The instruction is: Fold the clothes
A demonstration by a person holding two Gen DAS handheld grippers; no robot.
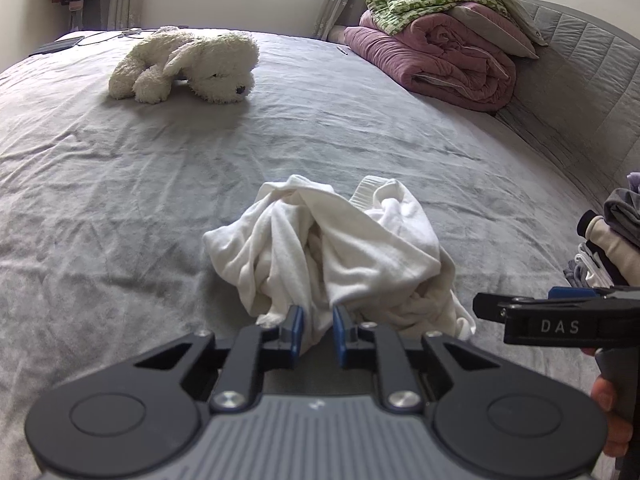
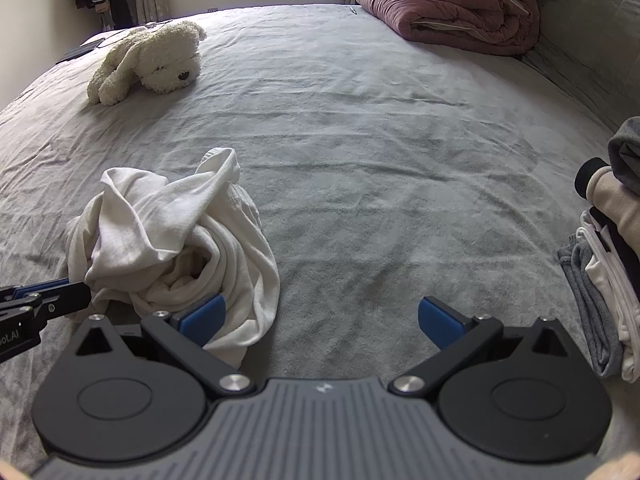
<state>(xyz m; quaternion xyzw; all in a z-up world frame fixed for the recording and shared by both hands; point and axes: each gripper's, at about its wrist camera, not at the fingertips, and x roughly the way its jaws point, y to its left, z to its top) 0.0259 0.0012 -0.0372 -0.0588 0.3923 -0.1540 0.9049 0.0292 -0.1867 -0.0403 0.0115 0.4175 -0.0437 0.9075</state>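
I have a crumpled white garment lying in a heap on the grey bed, at lower centre of the left wrist frame and at lower left of the right wrist frame. It looks to me like thin cotton jersey: light, limp, no stiffness at all, so I expect it to sag and drag wherever I lift it, and to need both claws to spread it flat. It is not fragile, and the fabric should grip well against the blue pads.

My left claw has its jaws nearly closed with a fold of the near edge of the garment between them; I judge it pinched, though a narrow gap shows. My right claw is spread wide and holds nothing, its left finger just beside the garment's near hem.

A ribbed band, probably a collar or cuff, sticks up at the far side of the heap; I would use that or a seam as my second grip point.

A plush dog lies well apart at upper left, rolled quilts sit at upper right, and a stack of clothes stands at the right edge. None blocks the open sheet in front of the garment.
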